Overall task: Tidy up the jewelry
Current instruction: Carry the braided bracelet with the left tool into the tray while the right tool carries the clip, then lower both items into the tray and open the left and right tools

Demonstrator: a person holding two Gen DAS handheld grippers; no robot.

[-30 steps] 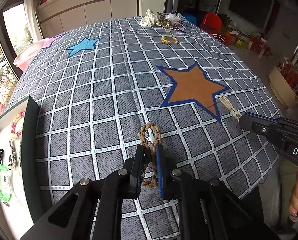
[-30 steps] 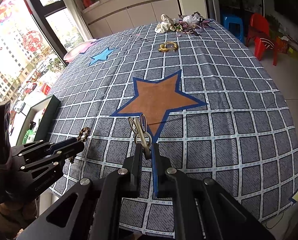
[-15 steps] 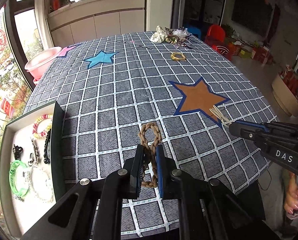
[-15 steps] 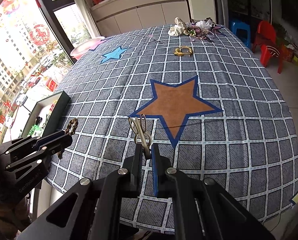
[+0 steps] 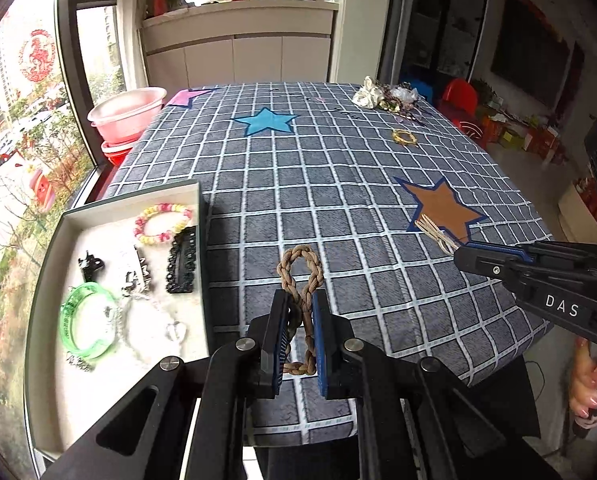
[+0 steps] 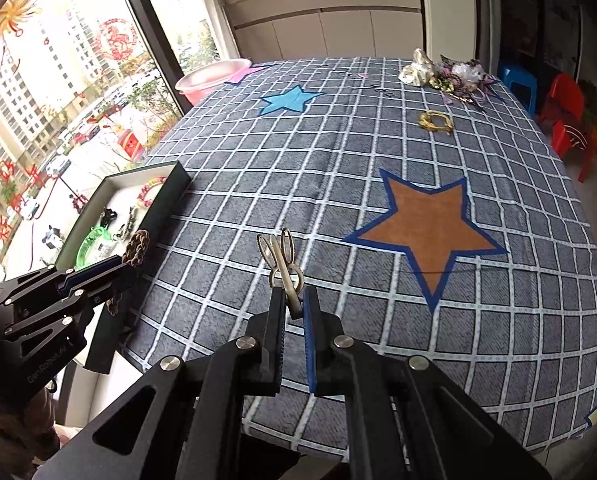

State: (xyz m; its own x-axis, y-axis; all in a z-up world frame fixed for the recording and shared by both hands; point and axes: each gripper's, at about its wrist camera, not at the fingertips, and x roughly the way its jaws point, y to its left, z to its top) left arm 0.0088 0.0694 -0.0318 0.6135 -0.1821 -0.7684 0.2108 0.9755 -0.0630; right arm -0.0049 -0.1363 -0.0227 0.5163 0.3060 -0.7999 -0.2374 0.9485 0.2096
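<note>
Braided brown bracelet (image 5: 300, 276) clamped in left jaws; only the right view shows right jaws pinching beige hairpin (image 6: 281, 258).

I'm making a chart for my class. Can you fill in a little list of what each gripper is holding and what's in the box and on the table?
left gripper: shut on a brown braided bracelet
right gripper: shut on a pale metal hair clip
box: open, at the table's left edge
in the box: green bangle, pink and yellow bead bracelet, black hair clip, smaller pieces too small to tell
still on the table: gold bracelet, pile of jewelry at the far end
tablecloth: grey checks with stars
</note>
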